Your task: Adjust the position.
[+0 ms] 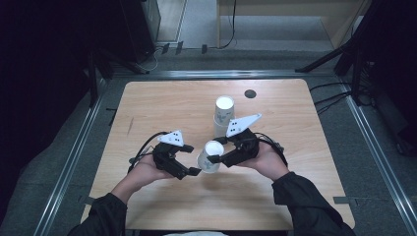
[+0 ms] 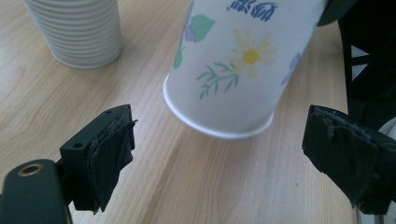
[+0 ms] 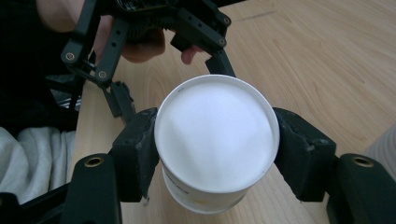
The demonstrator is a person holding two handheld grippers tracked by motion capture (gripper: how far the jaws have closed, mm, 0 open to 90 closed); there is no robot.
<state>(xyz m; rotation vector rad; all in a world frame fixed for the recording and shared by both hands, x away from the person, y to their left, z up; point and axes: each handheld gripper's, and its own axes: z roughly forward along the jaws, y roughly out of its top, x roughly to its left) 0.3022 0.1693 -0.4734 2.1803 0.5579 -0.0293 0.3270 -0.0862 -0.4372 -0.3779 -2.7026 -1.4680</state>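
Note:
A white paper cup with a flower print (image 1: 210, 157) hangs upside down and tilted above the table, its flat base toward the right gripper view's camera. My right gripper (image 1: 218, 150) is shut on the cup (image 3: 215, 140), one pad on each side of its wall just below the base. The cup's rolled rim (image 2: 219, 130) points down toward my left gripper (image 2: 219, 154). That left gripper (image 1: 193, 160) stands open just left of the cup. Its pads (image 2: 112, 149) are well apart on either side of the rim, and nothing is between them.
A stack of upside-down paper cups (image 1: 223, 118) stands on the wooden table (image 1: 162, 103) just behind the right gripper, and it appears ribbed (image 2: 77, 32) at the upper left. A dark round hole (image 1: 250, 93) lies near the far edge. The table's left and right parts are bare wood.

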